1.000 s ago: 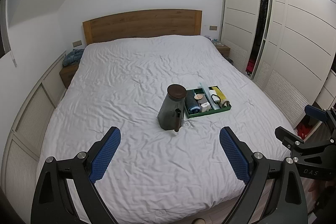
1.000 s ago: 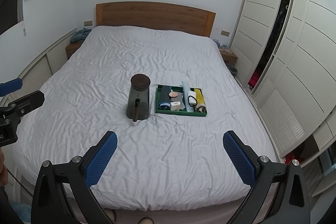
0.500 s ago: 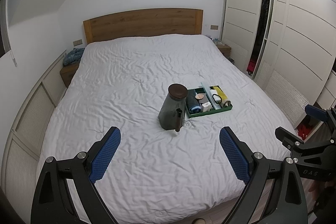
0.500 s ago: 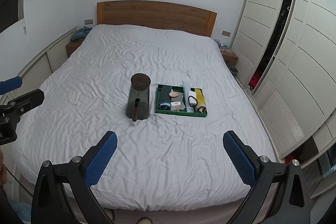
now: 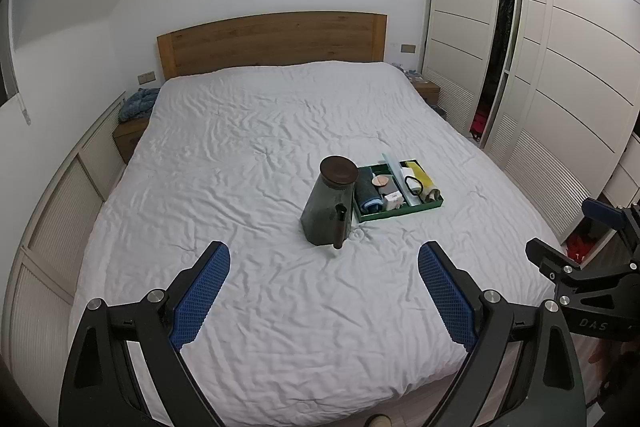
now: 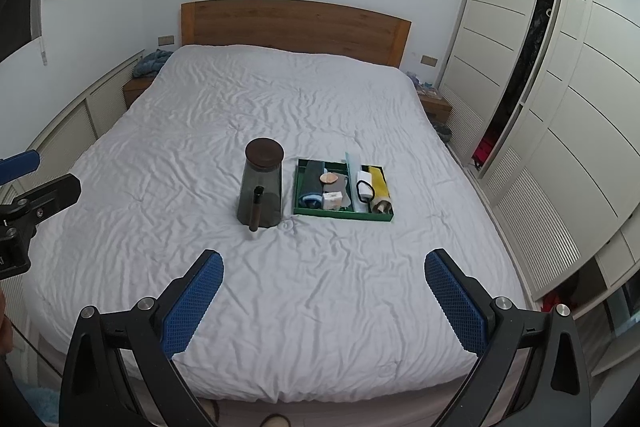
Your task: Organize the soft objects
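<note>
A green tray [image 5: 434, 205] [image 6: 298, 189] lies mid-bed, holding a rolled dark-and-blue cloth [image 5: 366, 191] [image 6: 313, 183], a round tan pad [image 5: 380, 181], a white block [image 6: 333, 200], a yellow roll [image 6: 379, 183] and other small items. A dark glass jar [image 5: 330, 205] [image 6: 261, 187] with a brown lid stands left of the tray, a dark tube [image 6: 256, 209] upright in front of it. My left gripper [image 5: 323, 261] and right gripper [image 6: 324, 269] are both open and empty, held above the bed's foot, well short of the tray.
The white duvet [image 5: 260, 131] covers the whole bed below a wooden headboard [image 6: 296, 25]. White wardrobes [image 6: 560, 87] line the right side. A nightstand with blue cloth [image 5: 138, 103] is at the far left. The right gripper shows at the left view's right edge [image 5: 568, 267].
Both views have shifted slightly closer to the bed; the jar and tray sit a little nearer. Both grippers stay open and empty.
</note>
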A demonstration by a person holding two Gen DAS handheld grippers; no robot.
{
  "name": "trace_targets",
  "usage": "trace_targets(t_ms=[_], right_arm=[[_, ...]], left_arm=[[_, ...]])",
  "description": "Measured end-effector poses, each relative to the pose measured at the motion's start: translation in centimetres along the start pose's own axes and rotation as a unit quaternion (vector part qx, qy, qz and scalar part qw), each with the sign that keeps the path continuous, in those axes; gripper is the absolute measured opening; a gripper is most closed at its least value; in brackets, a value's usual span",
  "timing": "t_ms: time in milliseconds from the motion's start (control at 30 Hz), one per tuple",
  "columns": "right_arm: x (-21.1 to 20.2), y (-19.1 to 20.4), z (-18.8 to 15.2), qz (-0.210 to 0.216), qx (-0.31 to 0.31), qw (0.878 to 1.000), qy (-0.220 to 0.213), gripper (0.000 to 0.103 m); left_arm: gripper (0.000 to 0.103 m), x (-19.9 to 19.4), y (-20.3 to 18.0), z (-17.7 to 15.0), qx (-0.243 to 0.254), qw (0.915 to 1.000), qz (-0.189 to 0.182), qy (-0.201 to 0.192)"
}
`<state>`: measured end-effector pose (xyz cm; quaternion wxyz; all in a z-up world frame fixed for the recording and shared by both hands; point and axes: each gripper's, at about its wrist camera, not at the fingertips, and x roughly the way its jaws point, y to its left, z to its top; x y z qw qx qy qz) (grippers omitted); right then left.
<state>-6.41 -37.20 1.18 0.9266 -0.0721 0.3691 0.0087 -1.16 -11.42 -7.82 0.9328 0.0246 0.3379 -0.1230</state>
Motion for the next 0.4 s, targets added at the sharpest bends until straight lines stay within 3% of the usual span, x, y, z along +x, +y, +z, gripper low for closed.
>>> trace_targets(t_ms=[400], right_arm=[[0.15,0.05,-0.01,0.000,0.001,1.000,0.001,0.103]], left_arm=[[0.092,0.09,0.28,-0.14,-0.001,1.0000,0.000,0.001]])
